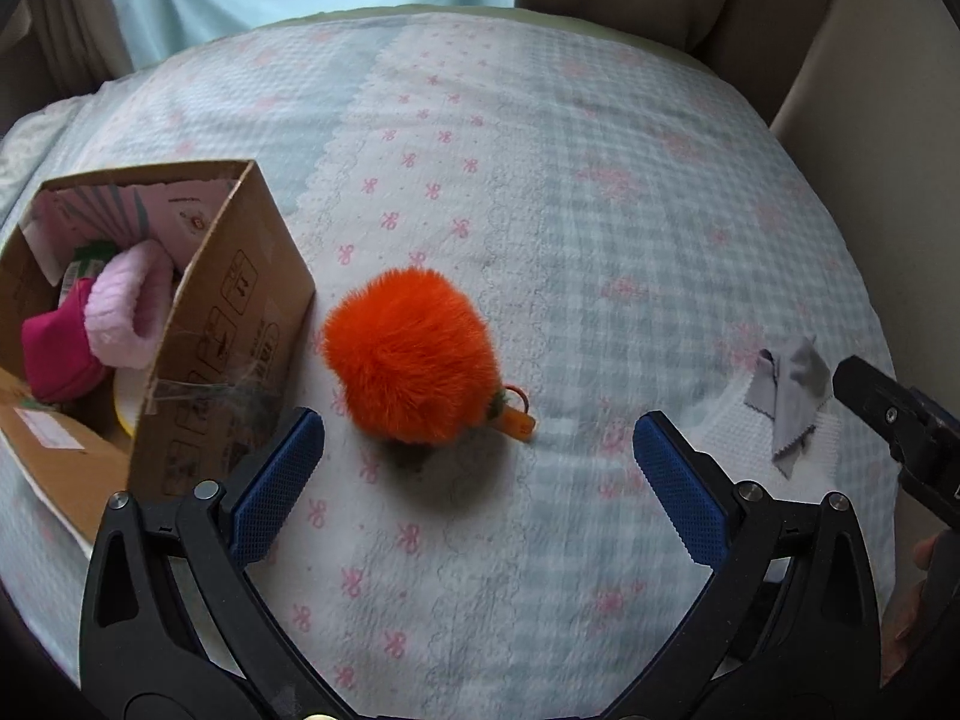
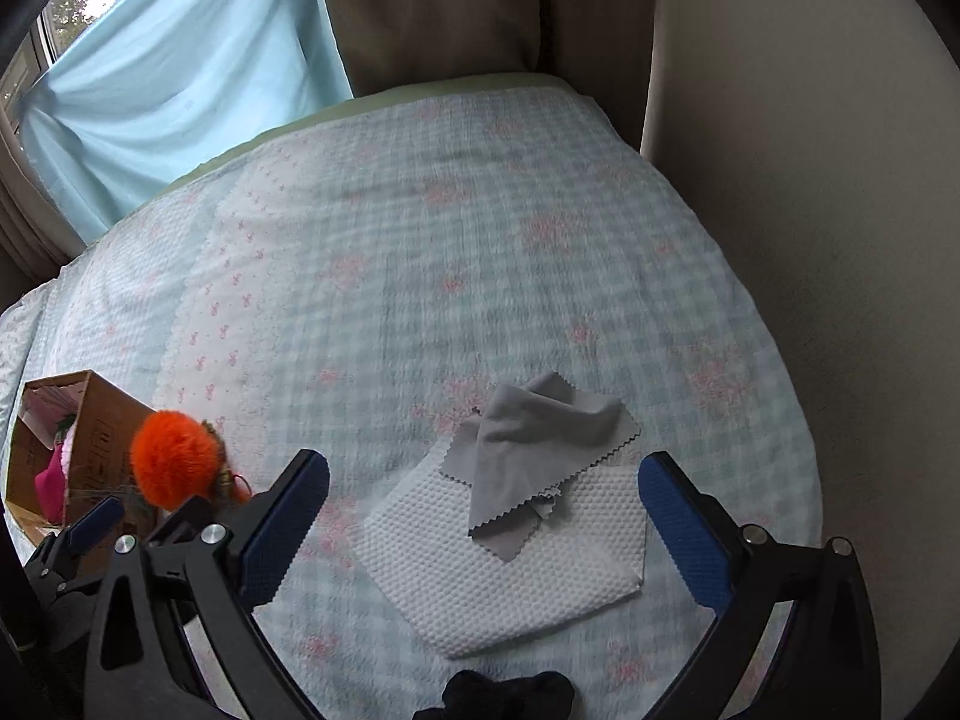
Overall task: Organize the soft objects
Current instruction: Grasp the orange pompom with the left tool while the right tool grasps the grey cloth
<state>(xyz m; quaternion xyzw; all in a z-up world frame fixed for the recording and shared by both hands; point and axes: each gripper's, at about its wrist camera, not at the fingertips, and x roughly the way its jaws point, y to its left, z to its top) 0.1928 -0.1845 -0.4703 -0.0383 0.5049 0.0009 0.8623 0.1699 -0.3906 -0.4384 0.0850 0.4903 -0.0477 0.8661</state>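
Note:
An orange fluffy pompom (image 1: pixel 411 360) with a small orange tag lies on the bedspread just right of an open cardboard box (image 1: pixel 240 312). The box holds a pink fuzzy slipper (image 1: pixel 129 309) and a magenta cloth (image 1: pixel 57 348). My left gripper (image 1: pixel 477 450) is open and empty, just short of the pompom. In the right wrist view a crumpled grey cloth (image 2: pixel 534 450) lies on a white textured cloth (image 2: pixel 510 564). My right gripper (image 2: pixel 483 495) is open and empty, its fingers either side of these cloths. The pompom (image 2: pixel 174 459) and box (image 2: pixel 78 438) show at far left.
The checked pale blue bedspread (image 1: pixel 600 210) with pink bows covers the bed. A light blue curtain (image 2: pixel 180 78) and brown curtains hang behind. A wall (image 2: pixel 810 180) runs along the right. A dark soft object (image 2: pixel 510 693) lies at the near edge.

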